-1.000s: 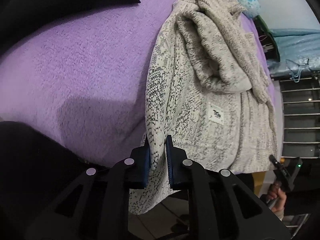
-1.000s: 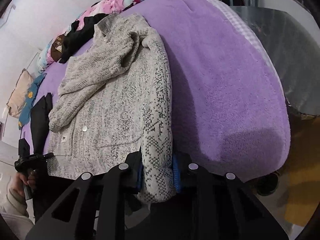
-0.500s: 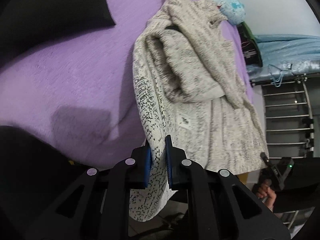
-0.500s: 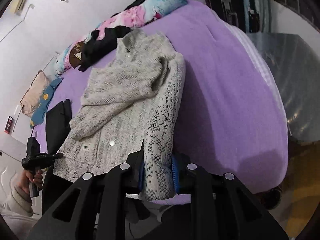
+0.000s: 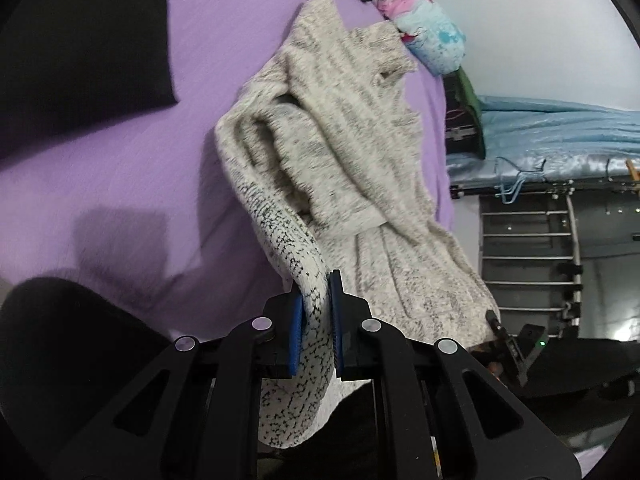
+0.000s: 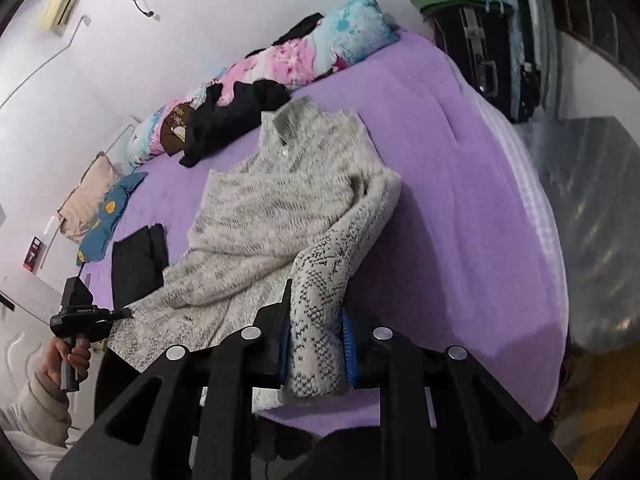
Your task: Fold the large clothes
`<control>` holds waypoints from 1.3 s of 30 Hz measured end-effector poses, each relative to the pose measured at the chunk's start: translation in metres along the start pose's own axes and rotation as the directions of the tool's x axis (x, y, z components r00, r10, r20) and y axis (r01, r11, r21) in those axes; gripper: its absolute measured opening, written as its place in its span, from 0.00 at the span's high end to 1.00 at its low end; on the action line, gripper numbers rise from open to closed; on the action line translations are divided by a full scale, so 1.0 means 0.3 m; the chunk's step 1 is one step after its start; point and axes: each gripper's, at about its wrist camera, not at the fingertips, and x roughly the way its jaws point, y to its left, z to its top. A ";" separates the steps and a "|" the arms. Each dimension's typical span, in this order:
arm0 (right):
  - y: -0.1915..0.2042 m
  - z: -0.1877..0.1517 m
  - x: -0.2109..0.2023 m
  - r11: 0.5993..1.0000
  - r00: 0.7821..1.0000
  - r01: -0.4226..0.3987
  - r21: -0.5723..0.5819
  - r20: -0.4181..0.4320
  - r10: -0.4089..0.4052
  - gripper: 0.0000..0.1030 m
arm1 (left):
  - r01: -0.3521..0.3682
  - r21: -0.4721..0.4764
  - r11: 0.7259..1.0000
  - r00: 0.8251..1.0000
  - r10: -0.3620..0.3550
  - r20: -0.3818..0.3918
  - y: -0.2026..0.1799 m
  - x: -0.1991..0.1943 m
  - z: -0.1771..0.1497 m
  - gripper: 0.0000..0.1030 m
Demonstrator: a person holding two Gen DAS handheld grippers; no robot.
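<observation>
A large cream-and-grey knit sweater (image 6: 276, 216) lies on the purple bed cover (image 6: 460, 208), sleeves folded across its body. My left gripper (image 5: 316, 312) is shut on one bottom corner of its hem (image 5: 296, 392), lifted off the bed. My right gripper (image 6: 316, 344) is shut on the other patterned hem corner (image 6: 316, 336), also lifted. The sweater (image 5: 340, 152) stretches away from both grippers toward its collar. The left gripper also shows in the right wrist view (image 6: 84, 312), held in a hand.
Black clothes (image 6: 236, 116) and a pink-blue quilt (image 6: 304, 52) lie at the bed's head. A folded black garment (image 6: 136, 256) lies left of the sweater. A black cloth (image 5: 80, 40) covers the bed's left. A rack with hangers (image 5: 532, 240) stands beyond the bed.
Both grippers have risen and moved toward the collar with the hem corners, lifting the sweater's lower part off the bed. The views have tilted up.
</observation>
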 end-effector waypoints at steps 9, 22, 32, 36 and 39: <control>-0.014 0.215 0.034 0.996 0.997 -0.071 0.046 0.035 0.069 0.81 | 0.037 0.011 0.999 0.999 -0.038 0.018 -0.104 -0.040 0.177 0.90; -0.062 0.603 0.207 0.992 0.994 -0.079 0.098 0.088 0.071 0.81 | 0.060 0.042 0.997 0.993 -0.064 0.095 -0.286 -0.051 0.583 0.90; -0.113 0.861 0.431 0.991 0.996 -0.039 0.129 0.090 0.028 0.81 | 0.003 -0.031 1.000 0.993 0.000 0.118 -0.241 0.052 0.892 0.90; -0.161 0.946 0.540 0.985 0.996 -0.006 0.171 0.085 -0.009 0.81 | -0.015 -0.067 0.998 0.993 0.023 0.119 -0.206 0.104 1.016 0.90; -0.188 1.005 0.646 0.982 0.997 0.013 0.188 0.073 -0.027 0.81 | -0.038 -0.071 0.997 0.992 0.046 0.120 -0.199 0.160 1.099 0.91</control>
